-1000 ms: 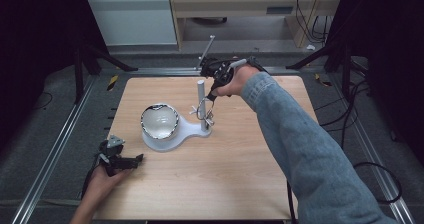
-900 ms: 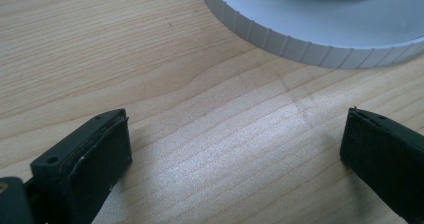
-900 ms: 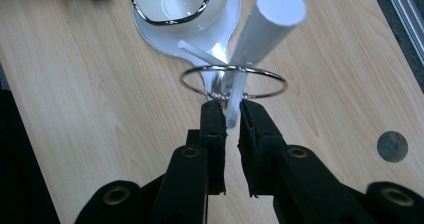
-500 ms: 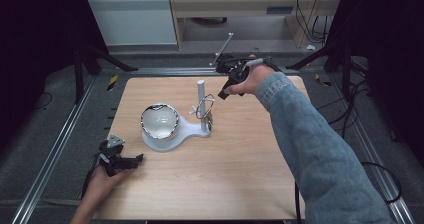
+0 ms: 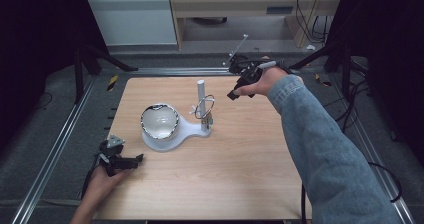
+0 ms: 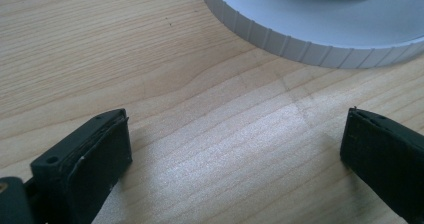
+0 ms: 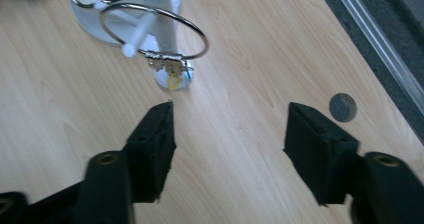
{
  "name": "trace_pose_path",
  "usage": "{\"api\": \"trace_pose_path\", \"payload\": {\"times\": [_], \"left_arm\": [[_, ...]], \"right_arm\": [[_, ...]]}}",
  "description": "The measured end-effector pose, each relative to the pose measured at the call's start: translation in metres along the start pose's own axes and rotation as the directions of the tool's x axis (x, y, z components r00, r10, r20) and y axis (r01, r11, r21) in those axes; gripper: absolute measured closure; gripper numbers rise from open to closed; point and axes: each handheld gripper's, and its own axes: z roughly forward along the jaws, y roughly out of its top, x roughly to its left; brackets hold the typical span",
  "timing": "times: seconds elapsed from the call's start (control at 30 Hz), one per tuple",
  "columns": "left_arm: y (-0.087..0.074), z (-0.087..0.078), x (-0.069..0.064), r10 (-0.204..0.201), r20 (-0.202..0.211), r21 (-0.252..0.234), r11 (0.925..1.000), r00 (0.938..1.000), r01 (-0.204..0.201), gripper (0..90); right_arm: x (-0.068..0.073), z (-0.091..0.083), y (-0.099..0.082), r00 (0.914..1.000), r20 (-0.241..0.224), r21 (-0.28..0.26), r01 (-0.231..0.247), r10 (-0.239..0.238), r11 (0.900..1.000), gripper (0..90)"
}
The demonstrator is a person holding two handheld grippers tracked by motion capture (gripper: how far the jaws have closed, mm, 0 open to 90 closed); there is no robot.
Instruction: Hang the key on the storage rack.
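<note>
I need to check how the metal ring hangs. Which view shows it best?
The right gripper view: the ring is close, hanging over a white peg on the stand. The high view shows it small. The left gripper view shows the stand's base rim.

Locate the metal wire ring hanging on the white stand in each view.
High view: the metal wire ring hangs centre, right of the white post.
Left gripper view: not in it.
Right gripper view: top, left of centre, on a peg.
Shared landmark: the white stand base, ribbed rim top right in the left gripper view.
</note>
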Motion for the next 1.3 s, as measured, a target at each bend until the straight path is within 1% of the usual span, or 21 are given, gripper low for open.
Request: {"api": "trace_pose_path", "payload": {"times": [0.17, 0.3, 0.4, 0.47, 0.5, 0.6, 0.73, 0.83, 0.93, 1.0, 1.07, 1.13, 1.17, 1.23, 1.3], "left_arm": [[0.000, 0.000, 0.000, 0.000, 0.000, 0.000, 1.0000, 1.0000, 0.000, 0.0], [0.000, 0.000, 0.000, 0.000, 0.000, 0.000, 1.0000, 1.0000, 0.000, 0.0], [0.000, 0.000, 0.000, 0.000, 0.000, 0.000, 1.0000, 1.0000, 0.000, 0.0], [0.000, 0.000, 0.000, -0.003, 0.000, -0.003, 1.0000, 1.0000, 0.003, 0.0], [0.000, 0.000, 0.000, -0.002, 0.001, -0.002, 1.0000, 1.0000, 0.002, 0.0], [0.000, 0.000, 0.000, -0.003, 0.001, -0.004, 1.0000, 1.0000, 0.003, 0.0], [0.000, 0.000, 0.000, -0.003, 0.001, -0.003, 1.0000, 1.0000, 0.003, 0.0], [0.000, 0.000, 0.000, -0.002, 0.000, -0.003, 1.0000, 1.0000, 0.002, 0.0], [0.000, 0.000, 0.000, -0.003, 0.001, -0.004, 1.0000, 1.0000, 0.003, 0.0], [0.000, 0.000, 0.000, -0.003, 0.000, -0.004, 1.0000, 1.0000, 0.003, 0.0], [0.000, 0.000, 0.000, -0.005, 0.000, -0.004, 1.0000, 1.0000, 0.005, 0.0], [0.000, 0.000, 0.000, -0.001, 0.001, -0.002, 1.0000, 1.0000, 0.001, 0.0], [0.000, 0.000, 0.000, -0.001, 0.001, -0.002, 1.0000, 1.0000, 0.001, 0.0], [0.000, 0.000, 0.000, -0.002, 0.001, -0.002, 1.0000, 1.0000, 0.002, 0.0], [0.000, 0.000, 0.000, -0.001, 0.001, -0.002, 1.0000, 1.0000, 0.001, 0.0]], "right_arm": [[-0.005, 0.004, -0.008, 0.9991, 0.041, -0.012, 0.000, 0.000, 0.9999, 22.1], [-0.009, 0.006, -0.013, 0.9976, 0.059, -0.032, -0.034, 0.035, 0.9989, 15.9], [-0.013, 0.009, -0.019, 0.9955, 0.082, -0.051, -0.044, 0.048, 0.9977, 11.1], [-0.016, 0.012, -0.023, 0.9944, 0.088, -0.058, -0.053, 0.058, 0.9969, 7.6], [-0.017, 0.013, -0.025, 0.9941, 0.089, -0.052, -0.058, 0.062, 0.9970, 7.3], [-0.020, 0.017, -0.033, 0.9934, 0.088, -0.066, -0.068, 0.074, 0.9955, 6.2], [-0.023, 0.022, -0.043, 0.9940, 0.083, -0.068, -0.065, 0.071, 0.9955, 5.4], [-0.025, 0.026, -0.051, 0.9942, 0.078, -0.085, -0.068, 0.075, 0.9941, 6.0], [-0.026, 0.030, -0.057, 0.9944, 0.067, -0.089, -0.075, 0.081, 0.9932, 5.4], [-0.027, 0.033, -0.062, 0.9940, 0.071, -0.099, -0.076, 0.083, 0.9922, 5.5], [-0.028, 0.036, -0.066, 0.9920, 0.089, -0.111, -0.079, 0.089, 0.9906, 5.9], [-0.029, 0.038, -0.071, 0.9912, 0.085, -0.124, -0.091, 0.102, 0.9880, 6.0], [-0.029, 0.038, -0.071, 0.9912, 0.085, -0.124, -0.091, 0.102, 0.9880, 6.0], [-0.029, 0.044, -0.078, 0.9886, 0.116, -0.101, -0.084, 0.095, 0.9914, 6.7], [-0.030, 0.046, -0.083, 0.9867, 0.119, -0.105, -0.099, 0.111, 0.9895, 7.2]]}}
